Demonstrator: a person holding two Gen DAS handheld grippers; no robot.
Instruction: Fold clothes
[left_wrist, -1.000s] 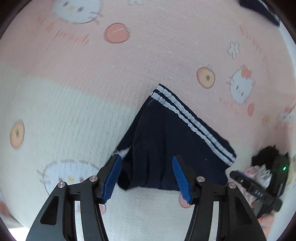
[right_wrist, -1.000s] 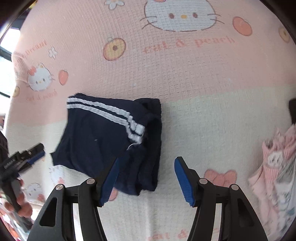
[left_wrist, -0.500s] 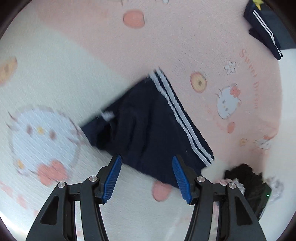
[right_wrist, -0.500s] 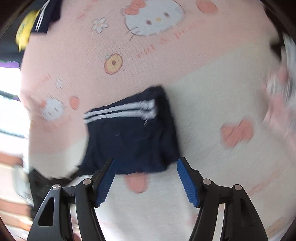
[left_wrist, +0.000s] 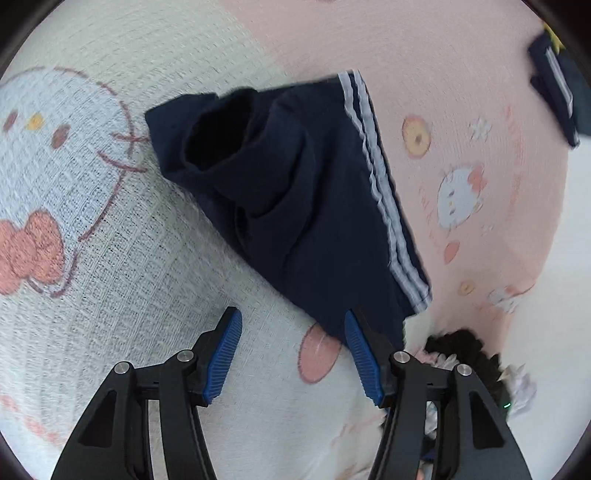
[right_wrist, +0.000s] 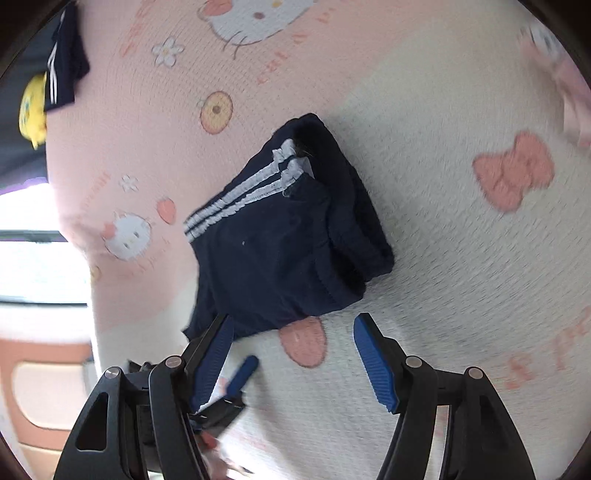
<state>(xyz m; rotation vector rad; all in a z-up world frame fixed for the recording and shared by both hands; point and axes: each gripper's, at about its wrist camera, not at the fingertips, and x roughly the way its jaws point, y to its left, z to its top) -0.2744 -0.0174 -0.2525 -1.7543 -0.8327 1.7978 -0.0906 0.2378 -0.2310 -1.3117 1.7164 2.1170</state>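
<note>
Shorts in navy with two white side stripes lie folded on a pink and cream cartoon-cat blanket, which serves as the landmark here: they sit across the seam where its pink half meets its cream half. In the left wrist view their long axis runs on a slant from the upper left, where the waistband gapes open, down to the lower right, where the striped hem ends; the stripes follow the edge on the pink side. In the right wrist view the same bundle slants the other way, waistband toward the cream half. A second dark striped garment lies far off at the blanket's pink edge, beside something yellow. The left gripper hangs over the cream half just short of the shorts' lower edge, its jaws having just been opening, apart with nothing between them. The right gripper is likewise spread and empty, near the same edge.
</note>
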